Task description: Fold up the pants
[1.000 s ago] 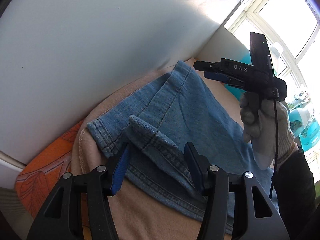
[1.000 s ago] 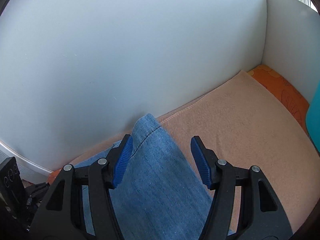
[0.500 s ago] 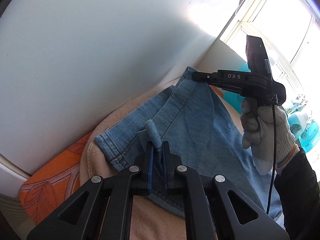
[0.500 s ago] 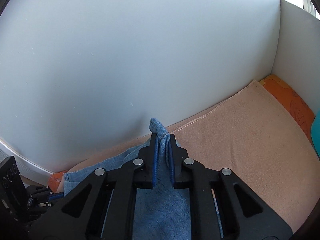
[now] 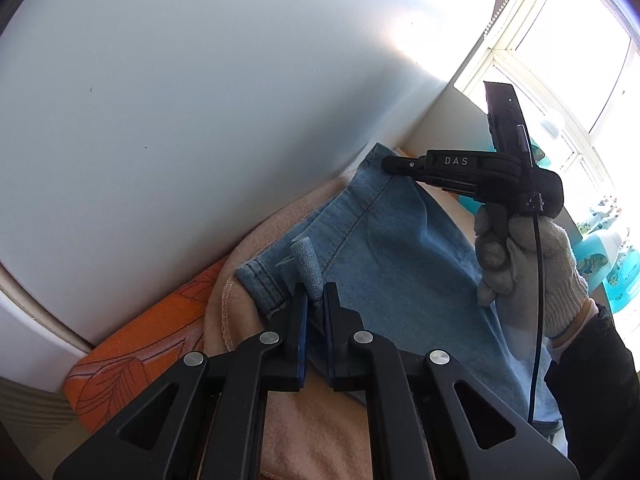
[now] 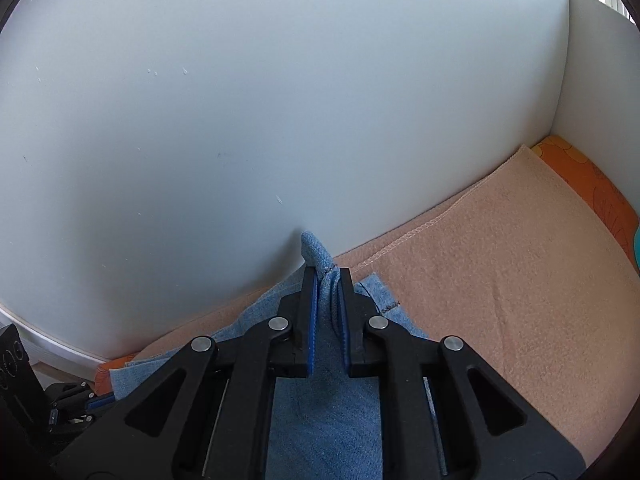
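Note:
Light blue denim pants [image 5: 400, 264] lie on a peach blanket [image 5: 320, 432] against a white wall. In the left wrist view my left gripper [image 5: 316, 300] is shut on a raised fold of the denim near a hem corner. Farther along the same edge, my right gripper [image 5: 386, 164], held by a gloved hand [image 5: 528, 264], pinches another corner. The right wrist view shows that gripper [image 6: 328, 280] with a ridge of the pants [image 6: 320, 400] between its blue pads; its jaws are opening slightly, but the pads still press the cloth.
The white wall [image 5: 200, 120] stands right behind the pants and meets a side wall at the corner. An orange patterned cushion [image 5: 136, 344] lies under the blanket [image 6: 500, 280]. A bright window [image 5: 580, 40] and teal containers [image 5: 608, 256] sit to the right.
Both grippers stood open around the denim a second ago and have since shut on it. The pinched folds now stand lifted off the blanket, and the right gripper has shifted a little.

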A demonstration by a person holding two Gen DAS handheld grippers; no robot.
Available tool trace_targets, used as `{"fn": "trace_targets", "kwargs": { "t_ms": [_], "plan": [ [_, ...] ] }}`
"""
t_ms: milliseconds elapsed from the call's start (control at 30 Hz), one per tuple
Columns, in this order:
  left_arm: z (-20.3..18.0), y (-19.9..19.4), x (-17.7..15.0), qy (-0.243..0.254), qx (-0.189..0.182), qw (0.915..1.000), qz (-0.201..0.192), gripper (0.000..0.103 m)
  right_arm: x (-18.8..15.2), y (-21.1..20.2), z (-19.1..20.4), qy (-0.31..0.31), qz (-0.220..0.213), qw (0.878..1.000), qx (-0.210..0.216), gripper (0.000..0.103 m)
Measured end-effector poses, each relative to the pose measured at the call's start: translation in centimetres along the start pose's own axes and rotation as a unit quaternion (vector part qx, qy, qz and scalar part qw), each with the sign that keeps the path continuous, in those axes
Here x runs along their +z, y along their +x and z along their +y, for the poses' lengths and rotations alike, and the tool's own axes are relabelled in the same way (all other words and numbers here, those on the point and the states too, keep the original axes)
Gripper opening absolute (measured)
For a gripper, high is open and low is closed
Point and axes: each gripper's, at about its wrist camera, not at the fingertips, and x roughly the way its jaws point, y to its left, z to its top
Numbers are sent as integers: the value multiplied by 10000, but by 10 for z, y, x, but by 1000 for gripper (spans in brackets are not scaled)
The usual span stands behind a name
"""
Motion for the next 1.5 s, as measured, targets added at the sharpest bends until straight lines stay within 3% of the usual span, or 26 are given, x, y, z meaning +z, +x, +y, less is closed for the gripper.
{"fn": "trace_targets", "kwargs": {
  "t_ms": [33,100,233,467,633,667,733,900,1067,1200,1367,1433,1500],
  "plan": [
    [-1,1,-1,38,24,10000,42,6,-2,-6,-2,81,-32,10000,-3,27],
    [-2,4,-1,88,47,9999,83,6,-10,-30,-7,180,-224,9996,-74,38],
    [-5,6,1,193,96,9997,137,7,-23,-84,-13,468,-588,9971,-138,38],
    [-12,-2,3,200,73,9996,201,13,-70,-183,-31,756,-1084,9890,-663,45],
    [-28,-31,3,588,135,9981,-130,15,-103,-238,-68,1109,-1341,9781,-1143,47],
    [-34,-36,3,671,60,9976,-165,18,-115,-254,-71,1193,-1381,9754,-1240,47],
    [-48,-47,1,901,-182,9956,-187,33,-137,-284,-78,1336,-1446,9696,-1451,47],
    [-100,-51,-6,1524,-845,9847,95,34,-199,-360,-100,1768,-1600,9498,-2023,47],
    [-155,-42,-26,2119,-1409,9661,441,40,-247,-407,-119,2165,-1637,9301,-2474,47],
    [-200,-38,-43,2559,-1902,9448,759,40,-283,-438,-130,2462,-1687,9143,-2739,47],
    [-262,-37,-79,3385,-2461,9002,1202,40,-325,-473,-152,2965,-1647,8910,-3017,49],
    [-283,-35,-95,3666,-2601,8831,1346,40,-343,-489,-164,3235,-1656,8776,-3127,57],
    [-300,-32,-110,3880,-2751,8664,1522,40,-359,-505,-176,3500,-1698,8635,-3210,57]
  ]
}}
